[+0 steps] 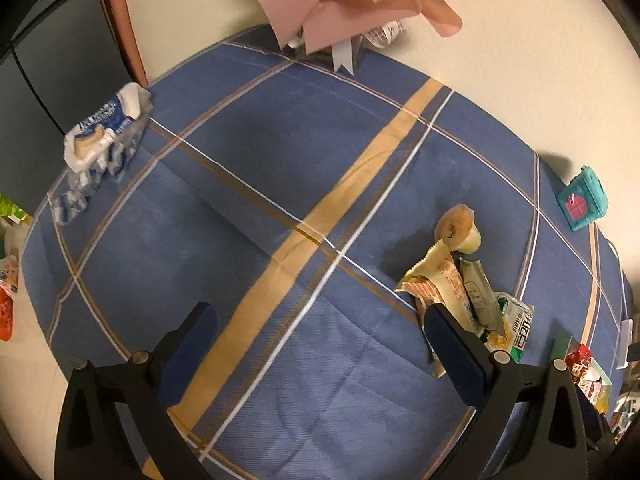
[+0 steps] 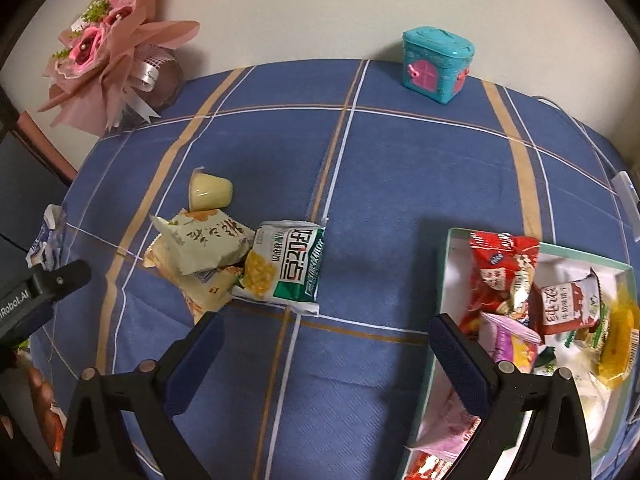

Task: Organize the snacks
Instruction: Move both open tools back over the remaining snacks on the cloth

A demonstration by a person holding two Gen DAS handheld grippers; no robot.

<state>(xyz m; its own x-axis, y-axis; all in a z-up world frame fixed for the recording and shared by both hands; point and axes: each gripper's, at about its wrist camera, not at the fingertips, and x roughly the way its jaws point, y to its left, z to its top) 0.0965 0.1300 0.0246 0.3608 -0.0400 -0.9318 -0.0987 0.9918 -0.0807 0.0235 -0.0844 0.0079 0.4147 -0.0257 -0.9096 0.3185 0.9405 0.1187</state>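
Note:
Loose snacks lie in a heap on the blue plaid tablecloth (image 2: 360, 168): a green-and-white corn packet (image 2: 288, 268), beige packets (image 2: 204, 244) and a yellow jelly cup (image 2: 210, 192). A white box with a green rim (image 2: 448, 264) at the right holds several red, pink and yellow snack packets (image 2: 504, 268). My right gripper (image 2: 324, 344) is open and empty, hovering between heap and box. My left gripper (image 1: 316, 336) is open and empty above the cloth, with the heap (image 1: 452, 280) and jelly cup (image 1: 456, 226) by its right finger. The box also shows in the left wrist view (image 1: 588, 376).
A pink flower bouquet (image 2: 108, 52) stands at the table's back left by the wall. A teal toy house box (image 2: 436, 64) stands at the back. A crumpled blue-and-white wrapper (image 1: 104, 132) lies at the table's left edge. More packets lie beyond the left edge (image 1: 8, 304).

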